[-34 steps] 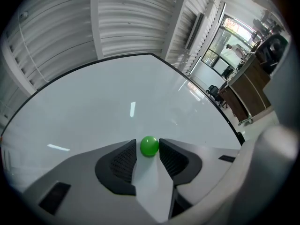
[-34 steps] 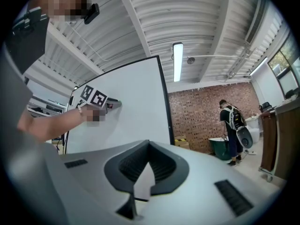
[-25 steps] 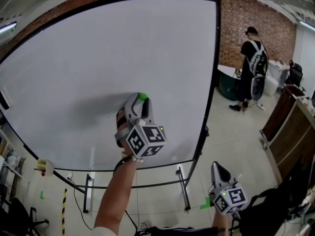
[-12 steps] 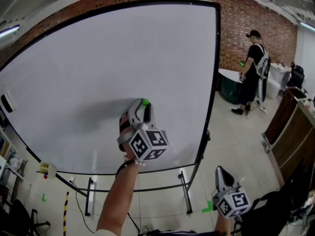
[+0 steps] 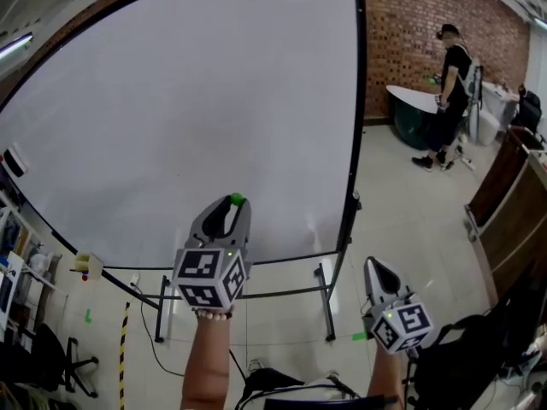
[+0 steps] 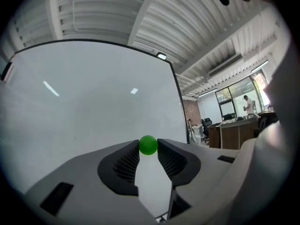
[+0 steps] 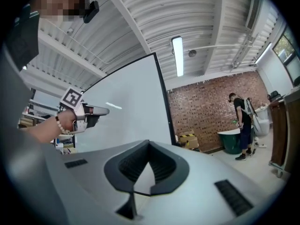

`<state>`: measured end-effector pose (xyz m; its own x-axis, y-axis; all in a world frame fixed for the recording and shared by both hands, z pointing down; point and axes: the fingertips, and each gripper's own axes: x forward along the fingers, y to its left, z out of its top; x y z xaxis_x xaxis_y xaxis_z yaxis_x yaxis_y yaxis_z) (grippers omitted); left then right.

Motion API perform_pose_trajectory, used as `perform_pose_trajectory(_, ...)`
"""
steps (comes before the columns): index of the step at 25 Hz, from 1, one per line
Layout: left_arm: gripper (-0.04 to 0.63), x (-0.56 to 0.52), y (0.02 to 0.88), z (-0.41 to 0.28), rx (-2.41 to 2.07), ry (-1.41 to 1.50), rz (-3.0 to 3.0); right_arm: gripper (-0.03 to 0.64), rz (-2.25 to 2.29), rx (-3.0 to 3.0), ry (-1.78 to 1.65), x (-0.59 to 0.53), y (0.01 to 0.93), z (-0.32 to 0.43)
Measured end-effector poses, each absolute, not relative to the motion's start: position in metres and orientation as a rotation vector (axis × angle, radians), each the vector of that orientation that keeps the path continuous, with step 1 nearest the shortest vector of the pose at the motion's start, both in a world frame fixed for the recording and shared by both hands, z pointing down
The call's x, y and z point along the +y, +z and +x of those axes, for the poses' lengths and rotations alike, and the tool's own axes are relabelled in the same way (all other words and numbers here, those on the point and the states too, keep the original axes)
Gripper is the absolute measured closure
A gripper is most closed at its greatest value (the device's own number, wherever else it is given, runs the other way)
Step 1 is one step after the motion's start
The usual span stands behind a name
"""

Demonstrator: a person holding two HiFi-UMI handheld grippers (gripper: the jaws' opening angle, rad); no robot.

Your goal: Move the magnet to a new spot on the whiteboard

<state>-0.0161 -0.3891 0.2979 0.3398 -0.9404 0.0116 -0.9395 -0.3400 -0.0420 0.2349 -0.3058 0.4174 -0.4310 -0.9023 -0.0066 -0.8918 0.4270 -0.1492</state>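
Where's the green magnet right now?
Lower centre of the head view: the green magnet is pinched between the fingers of the left gripper, in front of the whiteboard, near its bottom edge.

The whiteboard stands on the floor and fills the left and middle of the head view. The left gripper is before the board's lower part, with the magnet between its jaw tips, which have just been closing on it. The right gripper is lower and to the right, below the board's bottom right corner. A brick wall lies behind at the right, and a person stands before it.
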Motion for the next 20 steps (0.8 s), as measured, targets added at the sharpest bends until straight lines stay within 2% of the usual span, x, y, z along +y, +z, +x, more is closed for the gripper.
perform_pose_trajectory(11,0.471,-0.283,0.454,0.0,2.038,-0.132,-2.763,0.598,-1.473,2.768,-0.35,-0.28,0.466,0.234)
perform_pose_trajectory(20,0.471,-0.237,0.471,-0.035,1.927,-0.212,-2.807,0.598,-1.514,2.783,-0.346,-0.236,0.47,0.17)
